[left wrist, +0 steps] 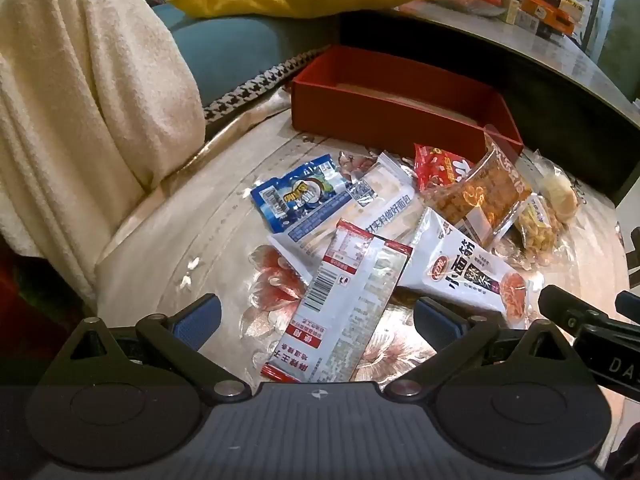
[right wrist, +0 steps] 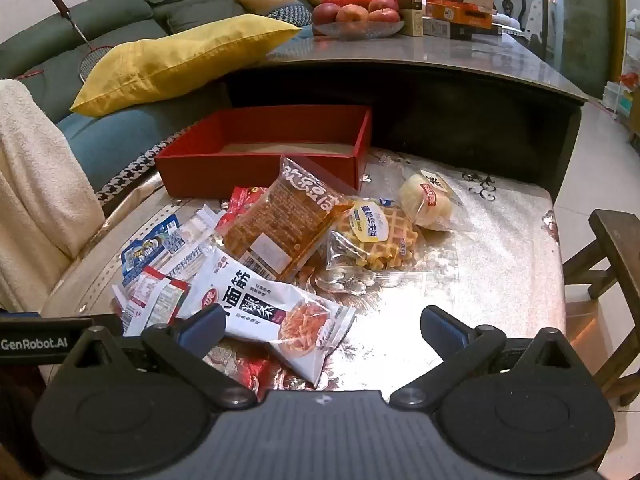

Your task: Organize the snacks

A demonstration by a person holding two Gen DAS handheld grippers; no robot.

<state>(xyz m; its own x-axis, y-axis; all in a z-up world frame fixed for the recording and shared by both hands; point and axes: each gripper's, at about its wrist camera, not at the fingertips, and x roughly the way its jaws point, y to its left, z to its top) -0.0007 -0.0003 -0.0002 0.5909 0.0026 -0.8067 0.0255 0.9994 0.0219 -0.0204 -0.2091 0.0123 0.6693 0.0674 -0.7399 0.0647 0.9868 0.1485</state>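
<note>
Both your hand-held grippers released, nothing grasped. Left hand-held gripper point(left wrist: 316, 322) straddles red-trimmed packet point(left wrist: 340, 312), long axis running away toward red box point(left wrist: 400, 120) at worktop's far edge. Left nearer; right hand-held gripper point(right wrist: 322, 326) over white noodle packet point(right wrist: 264, 312).

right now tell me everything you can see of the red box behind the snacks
The shallow rectangular red cardboard box sits open-topped with no lid on it. Its walls are matte red inside and out; the floor looks plain tan. The part of the inside that shows is empty. It rests level on the shiny floral table cover, at the far edge by the dark table. An orange transparent snack packet overlaps its front wall in both views; whether it touches is unclear.
</note>
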